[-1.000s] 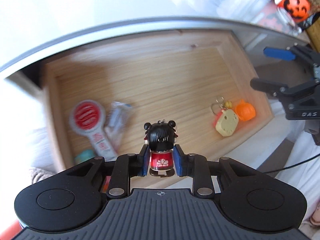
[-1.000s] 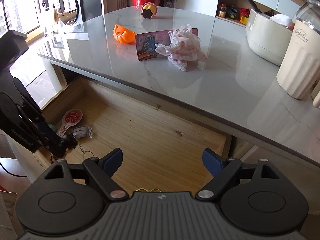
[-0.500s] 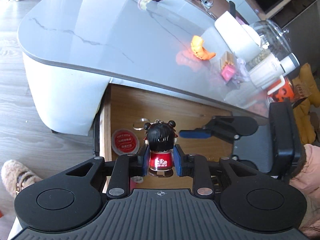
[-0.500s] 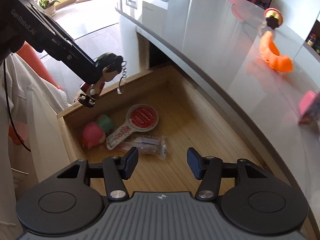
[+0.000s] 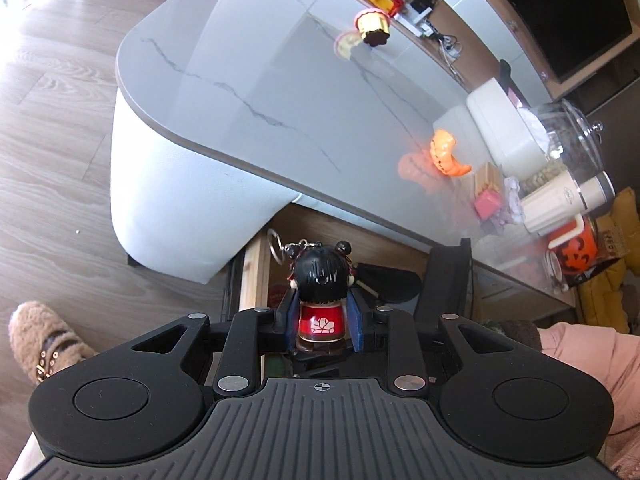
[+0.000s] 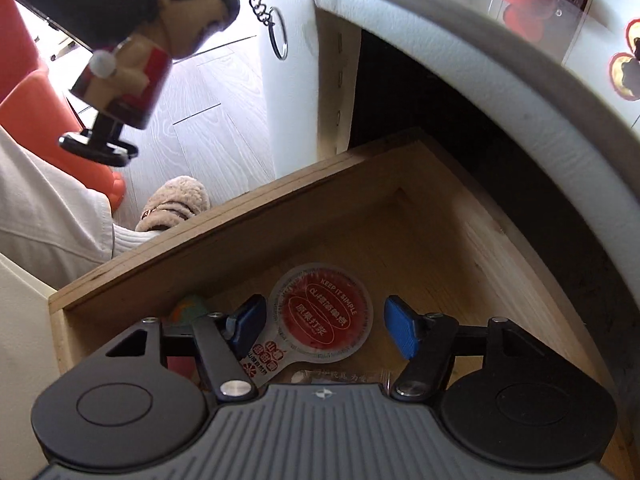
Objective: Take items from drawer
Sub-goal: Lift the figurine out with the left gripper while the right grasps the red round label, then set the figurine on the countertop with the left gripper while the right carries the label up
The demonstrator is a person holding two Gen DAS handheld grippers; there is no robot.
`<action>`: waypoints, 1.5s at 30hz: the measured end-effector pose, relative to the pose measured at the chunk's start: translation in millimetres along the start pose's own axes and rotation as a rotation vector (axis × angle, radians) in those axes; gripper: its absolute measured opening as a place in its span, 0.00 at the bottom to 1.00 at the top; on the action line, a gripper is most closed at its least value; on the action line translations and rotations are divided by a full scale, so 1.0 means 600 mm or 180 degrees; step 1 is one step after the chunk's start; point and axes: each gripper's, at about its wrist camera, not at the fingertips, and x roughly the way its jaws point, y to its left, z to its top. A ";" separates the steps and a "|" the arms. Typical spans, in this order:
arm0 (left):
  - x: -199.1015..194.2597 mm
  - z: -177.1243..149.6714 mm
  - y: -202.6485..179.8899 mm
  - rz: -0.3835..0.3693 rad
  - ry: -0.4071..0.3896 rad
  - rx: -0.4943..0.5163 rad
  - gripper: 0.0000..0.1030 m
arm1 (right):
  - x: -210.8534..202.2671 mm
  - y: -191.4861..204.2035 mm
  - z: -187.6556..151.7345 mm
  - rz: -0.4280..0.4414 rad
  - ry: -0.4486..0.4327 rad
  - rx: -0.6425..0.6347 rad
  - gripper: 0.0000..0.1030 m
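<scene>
Drawer (image 6: 248, 224) | R view only: red pouch (image 6: 320, 312) | L view: tabletop (image 5: 280, 92)

"KEEP IT SIMPLE" in white along the rim of the red round pouch label (image 6: 320, 311) lying in the wooden drawer (image 6: 248, 232), white Chinese characters in two ovals at the label's centre, smaller red characters on the pouch's white neck, too small to read

My left gripper (image 5: 322, 326) is matte black, with a ribbed grey deck carrying a small crosshair mark, 2 round discs, silver screw heads and dark blue pads. My right gripper (image 6: 325, 327) matches it, its pads a brighter blue. At lower left I see my fuzzy tan slipper (image 5: 42, 342) with a gold buckle, at right a pink sleeve (image 5: 580, 354); white trousers (image 6: 44, 216) show at left.
</scene>
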 end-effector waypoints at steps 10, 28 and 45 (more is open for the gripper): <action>0.018 -0.011 -0.026 -0.0014 0.0184 0.0265 0.28 | -0.112 -0.010 -0.027 -0.0073 0.0093 0.0045 0.59; 0.139 0.124 -0.232 0.0254 -0.0356 0.0746 0.28 | -0.395 -0.081 -0.271 -0.0871 -0.0921 0.1416 0.59; 0.069 0.008 -0.200 0.0211 0.0019 0.1656 0.24 | -0.441 -0.208 -0.200 -0.1256 -0.1411 0.1857 0.59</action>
